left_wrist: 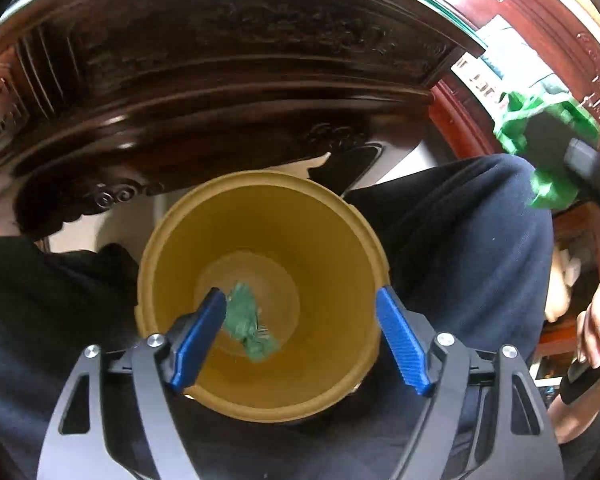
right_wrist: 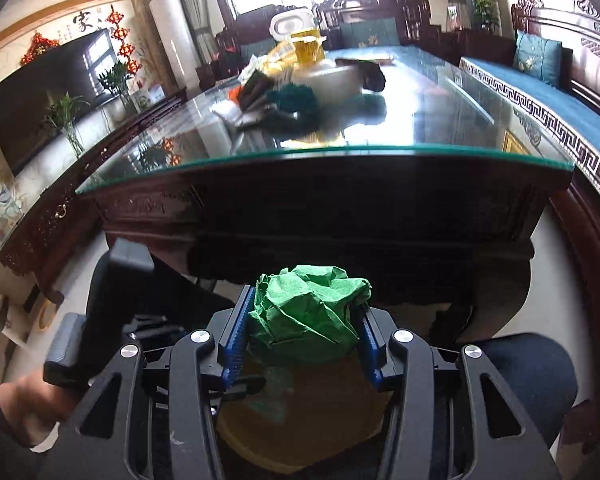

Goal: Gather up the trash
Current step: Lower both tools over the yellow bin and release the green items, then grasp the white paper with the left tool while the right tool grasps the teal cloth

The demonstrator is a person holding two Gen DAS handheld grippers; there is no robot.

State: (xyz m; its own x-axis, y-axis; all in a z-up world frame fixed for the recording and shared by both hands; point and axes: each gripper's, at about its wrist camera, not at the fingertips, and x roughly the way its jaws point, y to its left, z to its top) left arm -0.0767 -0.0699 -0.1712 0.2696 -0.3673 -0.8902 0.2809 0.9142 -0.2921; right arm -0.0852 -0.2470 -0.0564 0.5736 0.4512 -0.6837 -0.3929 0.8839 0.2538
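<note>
In the left wrist view a yellow bin point(left_wrist: 320, 392) stands between the person's legs, with a dark green crumpled wad point(left_wrist: 246, 322) lying in its bottom. My left gripper point(left_wrist: 300, 312) is open above the bin mouth, its blue pads spread wide. My right gripper point(right_wrist: 302, 320) is shut on a bright green crumpled paper ball point(right_wrist: 308, 312), held above the yellow bin point(right_wrist: 300, 436) and in front of the table edge. That right gripper with the green paper point(left_wrist: 540, 140) also shows at the upper right of the left wrist view.
A dark carved wooden table with a glass top point(right_wrist: 440, 120) stands just ahead, carrying a pile of wrappers, paper and a white bowl point(right_wrist: 292, 80). The person's dark-trousered legs point(left_wrist: 460, 240) flank the bin. A blue-cushioned sofa point(right_wrist: 540, 92) lies to the right, a television point(right_wrist: 44, 100) to the left.
</note>
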